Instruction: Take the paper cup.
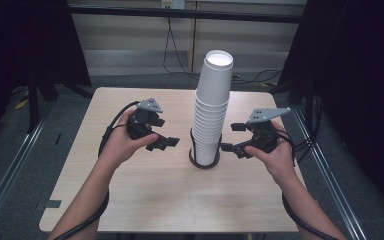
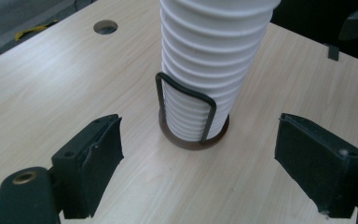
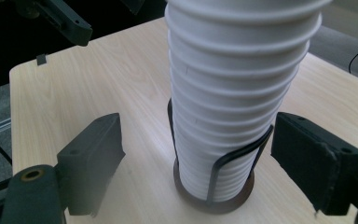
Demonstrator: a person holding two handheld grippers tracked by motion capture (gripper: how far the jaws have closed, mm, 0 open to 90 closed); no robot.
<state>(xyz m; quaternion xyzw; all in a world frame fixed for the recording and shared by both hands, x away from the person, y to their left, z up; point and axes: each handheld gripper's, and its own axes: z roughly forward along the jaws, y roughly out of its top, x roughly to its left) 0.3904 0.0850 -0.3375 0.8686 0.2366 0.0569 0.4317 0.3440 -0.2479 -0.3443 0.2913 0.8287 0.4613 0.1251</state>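
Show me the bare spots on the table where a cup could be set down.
Bare wood lies along the near edge of the table, below both hands, and across the far left corner behind the left gripper. A narrower strip runs behind the right gripper. The middle is crowded: both grippers flank the cup stack in its wire holder.

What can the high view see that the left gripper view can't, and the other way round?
The high view takes in the top cup with its open mouth, plus the left hand and right hand with their forearms. The left gripper view brings a round hole in the tabletop and the left gripper up close, jaws apart with nothing between them. Both share the cup stack, its wire holder and the wooden table.
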